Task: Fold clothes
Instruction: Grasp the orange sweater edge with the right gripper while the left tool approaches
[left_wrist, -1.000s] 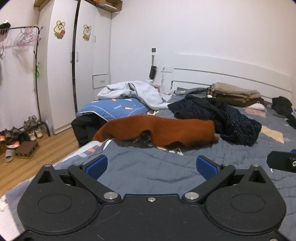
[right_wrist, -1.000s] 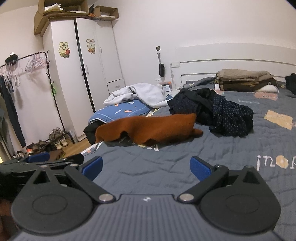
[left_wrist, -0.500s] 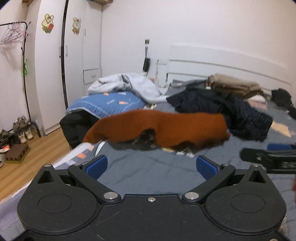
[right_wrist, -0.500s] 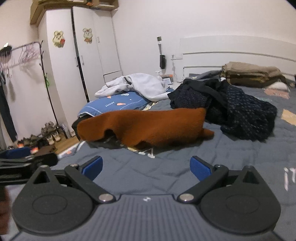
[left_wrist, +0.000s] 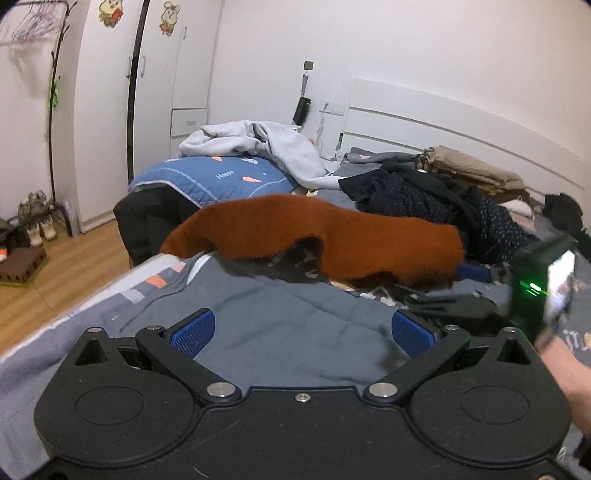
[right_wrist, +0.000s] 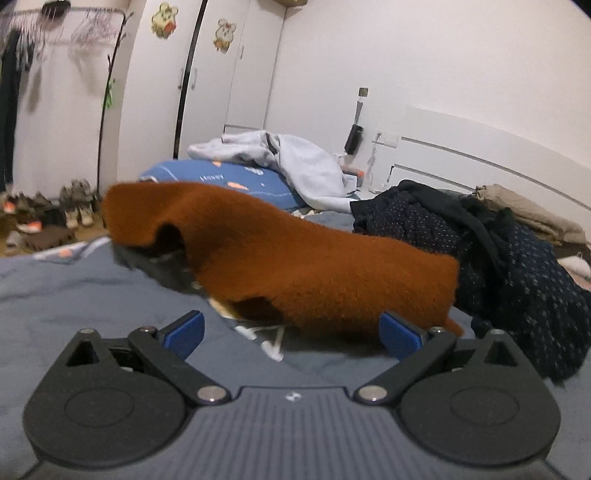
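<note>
Near the bed's left edge, we have moved both wide-open grippers, left and right, closer to the brown sweater, ready to grab.

Both tongs, left and right, gape wide and empty (a bare forearm behind the right).

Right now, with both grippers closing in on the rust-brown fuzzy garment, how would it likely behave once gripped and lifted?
The rust-brown garment is probably floppy: it humps and sags over whatever lies beneath it. Its fuzzy nap suggests the blue pads would grip rather than slip. It looks thick, so it may hang heavily and drag on the grey quilt if lifted from one end.
</note>
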